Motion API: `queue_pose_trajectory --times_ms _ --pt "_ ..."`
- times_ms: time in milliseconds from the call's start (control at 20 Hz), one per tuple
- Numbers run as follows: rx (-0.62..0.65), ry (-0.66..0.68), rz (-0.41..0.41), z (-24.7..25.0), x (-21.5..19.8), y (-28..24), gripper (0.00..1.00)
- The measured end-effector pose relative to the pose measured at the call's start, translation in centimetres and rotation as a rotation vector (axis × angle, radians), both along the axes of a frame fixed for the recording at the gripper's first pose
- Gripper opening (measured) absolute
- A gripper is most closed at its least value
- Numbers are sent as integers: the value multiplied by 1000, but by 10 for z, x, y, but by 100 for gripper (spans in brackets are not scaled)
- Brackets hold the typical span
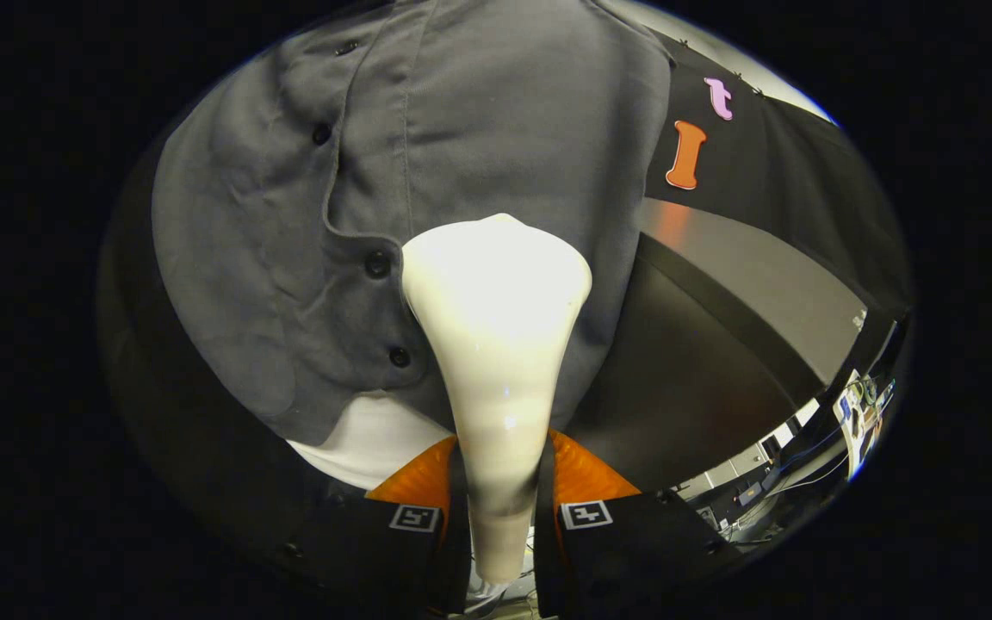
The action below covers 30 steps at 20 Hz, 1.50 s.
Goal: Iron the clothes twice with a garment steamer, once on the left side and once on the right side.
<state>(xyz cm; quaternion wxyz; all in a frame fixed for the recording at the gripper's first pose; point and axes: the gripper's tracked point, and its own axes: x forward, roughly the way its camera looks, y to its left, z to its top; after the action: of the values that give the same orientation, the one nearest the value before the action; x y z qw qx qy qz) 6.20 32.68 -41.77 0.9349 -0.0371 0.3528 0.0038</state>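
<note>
A white garment steamer stands up between my two fingers, its handle pinched by them and its wide head pointing away from me. My gripper is shut on the steamer's handle. Just beyond the steamer's head hangs a grey buttoned shirt. The head lies against the shirt's lower part, right of the button row. A white garment shows under the shirt's hem, beside the left finger.
Behind and right of the shirt hangs the booth's black cloth wall. A dark panel and a pale strip run to the right of the steamer. Cluttered equipment and cables sit far off to the right.
</note>
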Motion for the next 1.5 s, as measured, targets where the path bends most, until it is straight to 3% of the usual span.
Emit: queue_pose_trajectory --times_ms 800,1150,1500 --pt "73 -334 117 246 5 98 37" --pt "107 -412 157 292 12 137 37" --pt "107 -395 202 284 37 181 37"
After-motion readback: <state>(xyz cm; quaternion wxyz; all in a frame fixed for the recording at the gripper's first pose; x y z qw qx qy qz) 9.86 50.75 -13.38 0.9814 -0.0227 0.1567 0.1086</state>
